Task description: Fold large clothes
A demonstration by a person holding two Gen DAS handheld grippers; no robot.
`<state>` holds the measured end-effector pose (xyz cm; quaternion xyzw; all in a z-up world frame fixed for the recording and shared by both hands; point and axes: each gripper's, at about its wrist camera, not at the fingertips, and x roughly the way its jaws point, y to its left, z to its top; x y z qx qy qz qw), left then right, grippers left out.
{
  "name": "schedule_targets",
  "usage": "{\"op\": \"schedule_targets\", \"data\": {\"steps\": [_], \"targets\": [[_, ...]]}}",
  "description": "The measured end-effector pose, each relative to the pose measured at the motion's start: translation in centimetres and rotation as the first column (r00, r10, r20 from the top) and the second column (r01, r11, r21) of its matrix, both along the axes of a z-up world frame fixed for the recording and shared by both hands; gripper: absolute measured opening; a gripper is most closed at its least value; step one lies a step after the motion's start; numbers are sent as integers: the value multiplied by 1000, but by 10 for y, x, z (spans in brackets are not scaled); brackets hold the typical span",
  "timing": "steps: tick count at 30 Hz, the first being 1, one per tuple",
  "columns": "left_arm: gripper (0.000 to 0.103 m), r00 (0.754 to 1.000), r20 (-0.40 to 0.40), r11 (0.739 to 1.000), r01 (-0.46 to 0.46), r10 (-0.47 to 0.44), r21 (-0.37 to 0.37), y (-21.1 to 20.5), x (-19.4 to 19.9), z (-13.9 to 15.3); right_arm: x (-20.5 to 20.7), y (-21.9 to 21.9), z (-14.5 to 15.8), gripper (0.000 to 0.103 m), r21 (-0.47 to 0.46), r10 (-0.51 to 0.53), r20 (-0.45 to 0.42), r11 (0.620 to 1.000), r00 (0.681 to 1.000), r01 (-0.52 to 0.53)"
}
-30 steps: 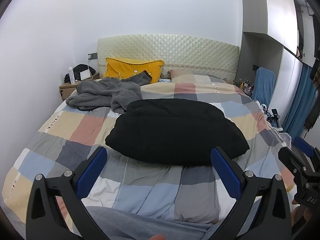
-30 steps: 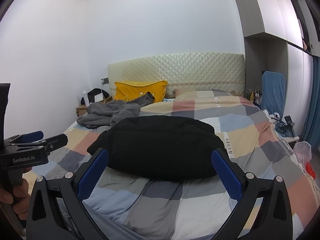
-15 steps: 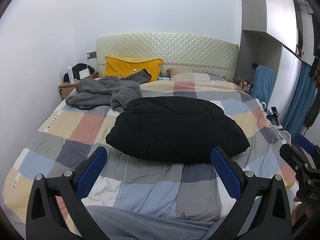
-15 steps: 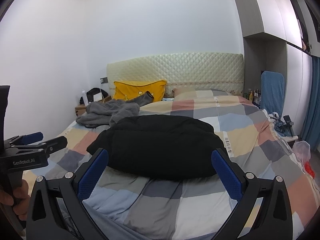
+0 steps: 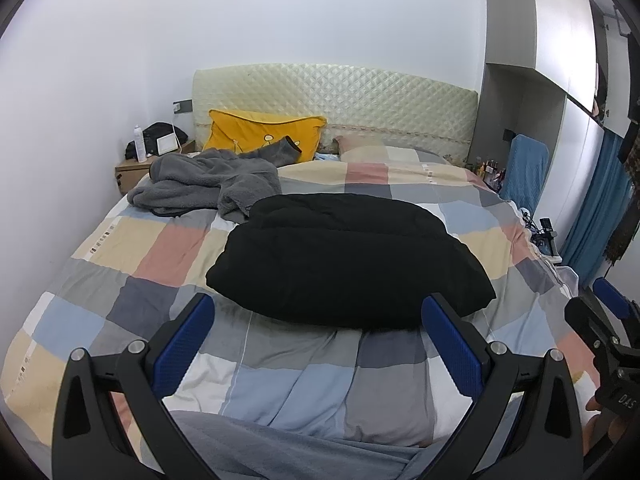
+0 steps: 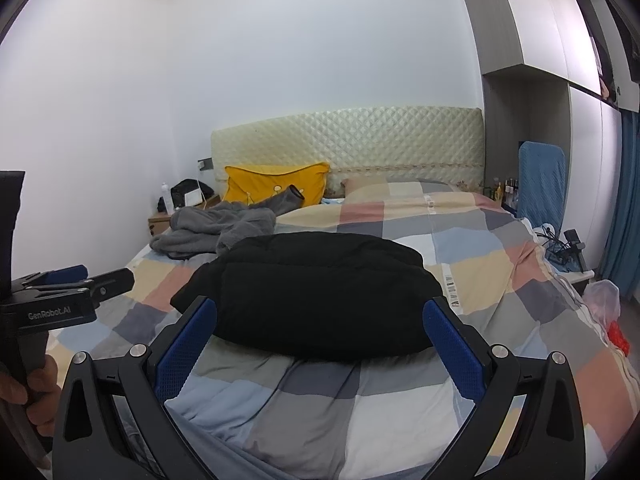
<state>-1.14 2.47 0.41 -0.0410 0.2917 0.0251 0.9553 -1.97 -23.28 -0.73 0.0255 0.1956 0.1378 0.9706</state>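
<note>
A folded black padded jacket (image 5: 344, 264) lies in the middle of the checked bed cover (image 5: 168, 252); it also shows in the right wrist view (image 6: 320, 312). A crumpled grey fleece garment (image 5: 208, 184) lies at the far left of the bed, seen too in the right wrist view (image 6: 216, 228). My left gripper (image 5: 318, 344) is open and empty, held off the near edge of the bed, short of the jacket. My right gripper (image 6: 320, 344) is open and empty, likewise short of the jacket.
A yellow pillow (image 5: 264, 136) leans on the quilted headboard (image 5: 340, 100). A wooden nightstand (image 5: 132, 168) with a bottle stands at the far left. A blue chair (image 5: 524, 172) and wardrobe stand at the right. A plastic bag (image 6: 604, 300) sits by the bed's right side.
Both grippers have drifted slightly; the view has shifted a little. The jacket and the grey garment have not moved. Both jaws stay open.
</note>
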Motion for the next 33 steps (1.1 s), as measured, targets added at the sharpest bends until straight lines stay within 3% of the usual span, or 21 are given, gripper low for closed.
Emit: {"op": "schedule_targets", "data": {"steps": [33], "targets": [[103, 1000, -3, 999, 30, -31, -20, -2, 7, 4, 0, 0, 1, 103, -4, -1, 2, 1000, 1000, 1]]}}
